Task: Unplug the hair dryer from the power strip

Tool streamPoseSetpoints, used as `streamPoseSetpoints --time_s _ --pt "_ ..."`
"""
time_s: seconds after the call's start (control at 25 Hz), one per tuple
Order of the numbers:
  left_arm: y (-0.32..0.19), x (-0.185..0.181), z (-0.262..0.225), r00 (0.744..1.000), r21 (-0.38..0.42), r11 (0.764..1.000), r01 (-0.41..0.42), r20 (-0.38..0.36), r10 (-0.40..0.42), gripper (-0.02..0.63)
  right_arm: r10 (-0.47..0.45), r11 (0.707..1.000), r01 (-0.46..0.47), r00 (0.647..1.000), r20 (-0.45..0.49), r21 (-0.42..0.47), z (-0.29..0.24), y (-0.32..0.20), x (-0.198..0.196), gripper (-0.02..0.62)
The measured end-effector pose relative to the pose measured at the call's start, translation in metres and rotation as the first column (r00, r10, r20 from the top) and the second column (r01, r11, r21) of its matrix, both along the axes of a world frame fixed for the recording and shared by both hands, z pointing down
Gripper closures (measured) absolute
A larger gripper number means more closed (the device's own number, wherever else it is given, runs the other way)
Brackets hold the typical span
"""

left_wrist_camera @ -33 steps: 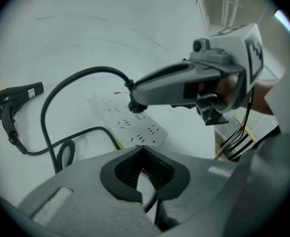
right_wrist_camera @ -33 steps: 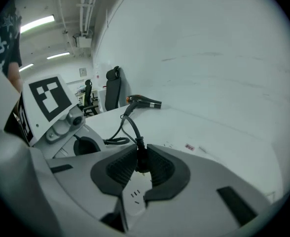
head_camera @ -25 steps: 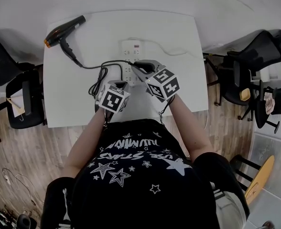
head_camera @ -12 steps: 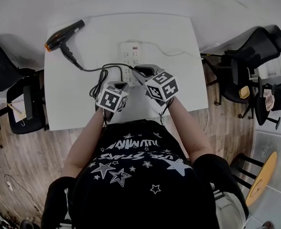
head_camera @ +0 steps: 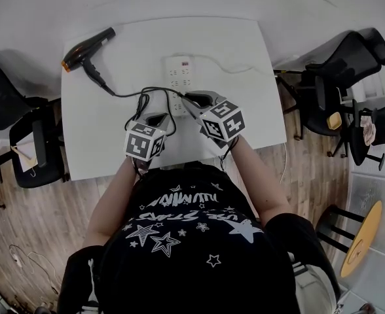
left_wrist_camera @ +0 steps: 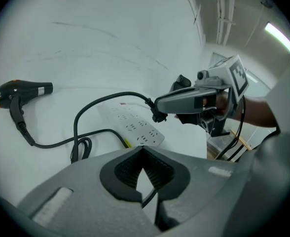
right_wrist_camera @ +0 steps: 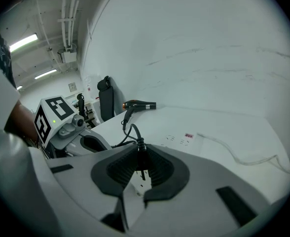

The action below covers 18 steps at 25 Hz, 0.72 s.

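Observation:
The black and orange hair dryer (head_camera: 88, 46) lies at the white table's (head_camera: 238, 116) far left corner. Its black cord (head_camera: 124, 93) runs to the black plug (right_wrist_camera: 140, 157), on which my right gripper (right_wrist_camera: 141, 152) is shut. In the left gripper view the plug (left_wrist_camera: 158, 115) hangs clear above the white power strip (left_wrist_camera: 135, 127), and its prongs show bare in the right gripper view. My left gripper (left_wrist_camera: 143, 151) sits near the strip's front end (head_camera: 175, 103), its tips together and nothing gripped between them.
A coil of the dryer's cord (head_camera: 135, 115) lies just left of my left gripper (head_camera: 158, 118). The strip's white lead (head_camera: 235, 69) trails off to the right edge. Black office chairs (head_camera: 22, 133) (head_camera: 340, 90) stand on both sides of the table.
My left gripper has drawn back toward the person and a little left, lifting away from the strip. The right gripper has kept still with the plug in it.

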<state>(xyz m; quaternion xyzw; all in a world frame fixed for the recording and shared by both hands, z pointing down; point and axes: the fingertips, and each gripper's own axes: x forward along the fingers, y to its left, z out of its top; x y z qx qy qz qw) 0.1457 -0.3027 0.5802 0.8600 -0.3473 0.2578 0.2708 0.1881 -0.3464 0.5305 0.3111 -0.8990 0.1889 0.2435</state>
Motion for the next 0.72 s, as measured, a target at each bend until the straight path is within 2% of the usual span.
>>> streamPoseSetpoints --time_s 0.32,0.72 --pt "0.004 -0.033 -0.017 0.994 -0.001 0.997 0.072 -0.086 -0.072 0.600 0.043 0.999 -0.043 0.999 0.004 -0.002 -0.003 0.015 -0.005 0.536" --pt "0.012 -0.078 -0.030 0.986 0.009 0.994 0.106 -0.133 -0.104 0.600 0.123 0.992 -0.123 0.992 0.026 -0.007 -0.006 0.043 -0.023 0.537"
